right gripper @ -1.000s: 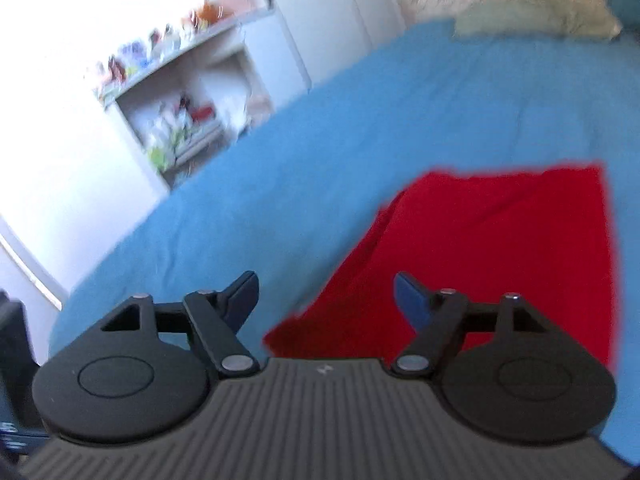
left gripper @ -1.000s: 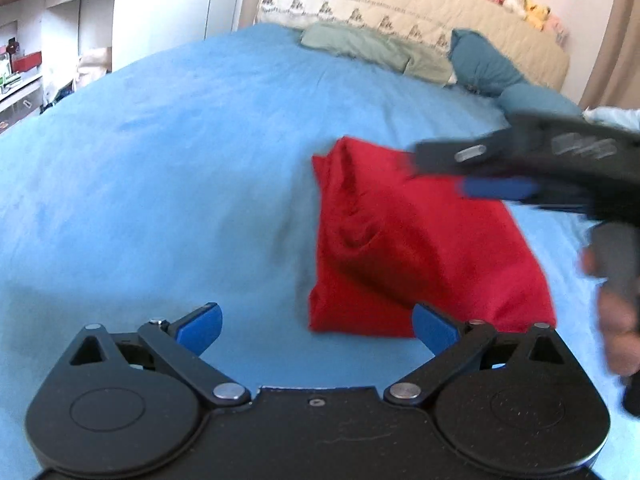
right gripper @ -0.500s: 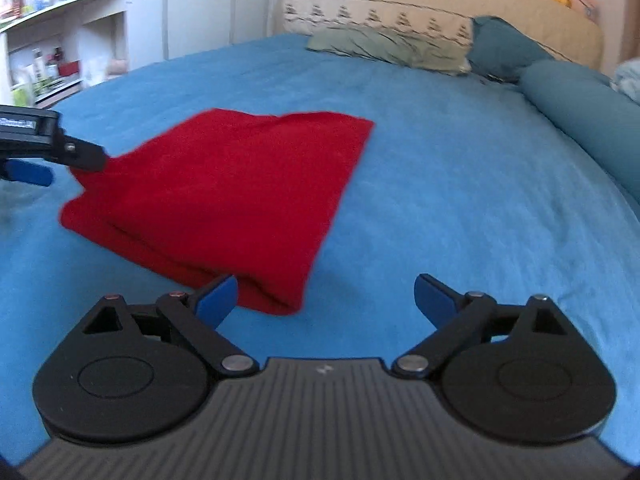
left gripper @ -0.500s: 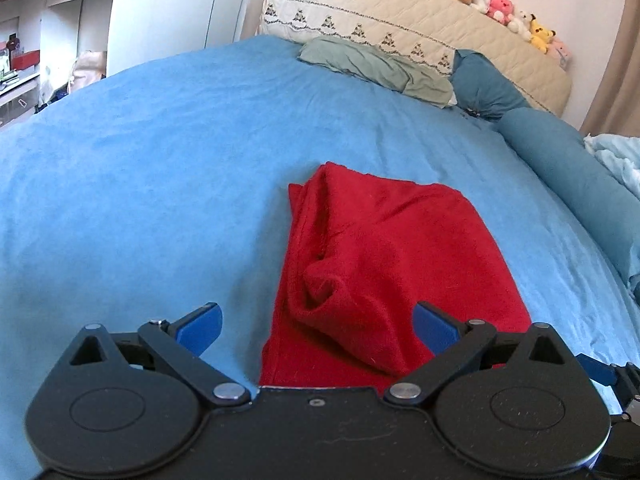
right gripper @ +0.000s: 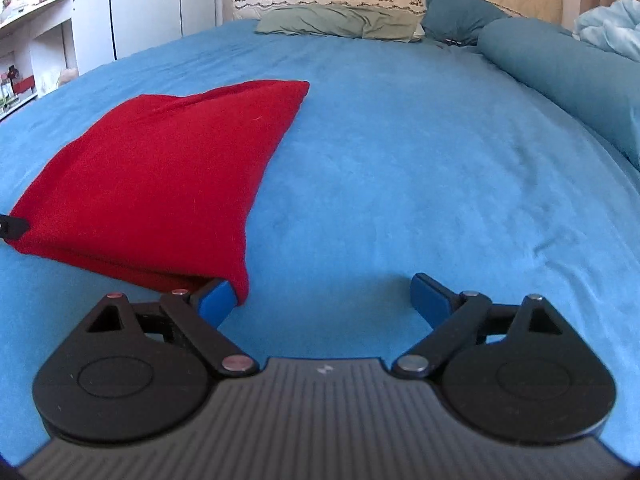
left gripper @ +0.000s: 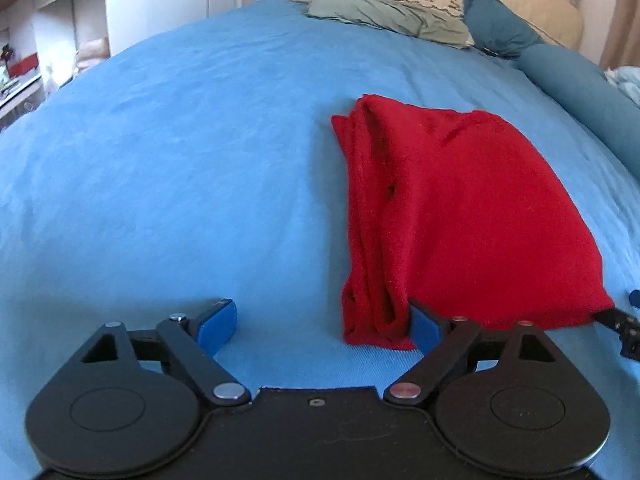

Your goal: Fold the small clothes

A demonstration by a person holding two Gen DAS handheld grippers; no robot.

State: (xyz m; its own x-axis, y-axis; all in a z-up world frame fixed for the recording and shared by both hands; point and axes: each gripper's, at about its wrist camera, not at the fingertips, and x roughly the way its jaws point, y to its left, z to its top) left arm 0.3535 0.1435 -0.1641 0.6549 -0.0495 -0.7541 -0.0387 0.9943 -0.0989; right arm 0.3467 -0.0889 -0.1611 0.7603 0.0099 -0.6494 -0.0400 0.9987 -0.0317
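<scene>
A folded red garment lies on the blue bed; it also shows in the right wrist view. My left gripper is open, low at the garment's near left corner, with its right pad touching the layered edge. My right gripper is open at the garment's near right corner, its left pad under the cloth's edge. The tip of the right gripper shows at the right edge of the left wrist view, and the tip of the left gripper at the left edge of the right wrist view.
The blue bedspread spreads all around. A green pillow, a teal pillow and a teal bolster lie at the head and right side. White shelves stand to the left.
The right gripper swung away from above the garment and came down at its near right corner. The left gripper shifted left, so that the garment lies to its right. The garment lies flatter.
</scene>
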